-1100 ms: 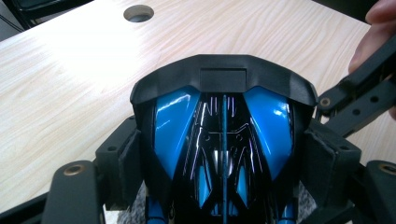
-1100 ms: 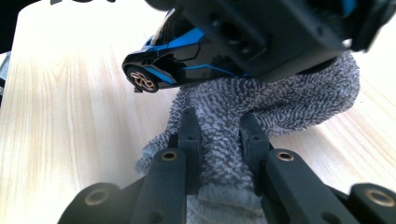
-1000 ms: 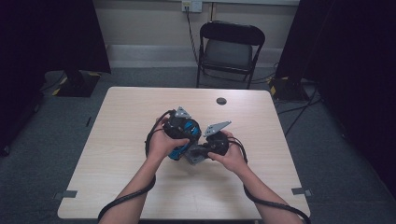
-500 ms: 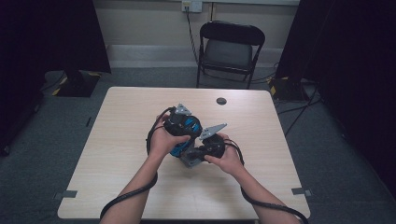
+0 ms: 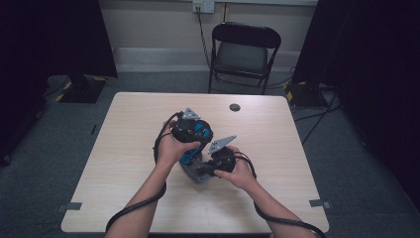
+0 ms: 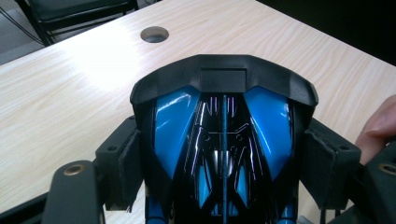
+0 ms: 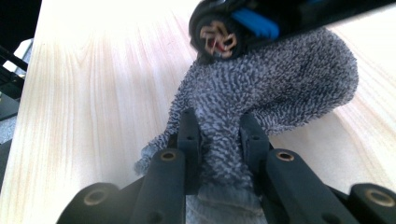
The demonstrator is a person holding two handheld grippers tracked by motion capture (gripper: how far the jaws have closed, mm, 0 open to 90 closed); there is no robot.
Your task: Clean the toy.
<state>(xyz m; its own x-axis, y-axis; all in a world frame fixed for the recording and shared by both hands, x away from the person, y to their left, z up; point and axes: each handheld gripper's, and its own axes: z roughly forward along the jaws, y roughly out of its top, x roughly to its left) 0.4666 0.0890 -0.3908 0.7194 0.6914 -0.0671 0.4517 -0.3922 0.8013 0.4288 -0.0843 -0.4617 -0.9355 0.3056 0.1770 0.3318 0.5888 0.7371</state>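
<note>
Left tool (image 6: 224, 154) clamped around a glossy blue-and-black device (image 6: 224, 135), right tool (image 7: 219, 140) pinching a grey cloth (image 7: 271, 88); no legible writing.

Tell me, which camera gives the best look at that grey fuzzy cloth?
The right gripper view: the grey cloth sits close up, pinched by the right tongs. The high view shows a small grey patch; the left gripper view gives no clear sight of it.

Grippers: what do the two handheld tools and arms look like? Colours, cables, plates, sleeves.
Both are black, each with a grey three-cornered plate on top: left tool, right tool. The jaws are black bars with brass-coloured rivets and dark pads. A black cable trails from each. Forearms are bare, no sleeves.
</note>
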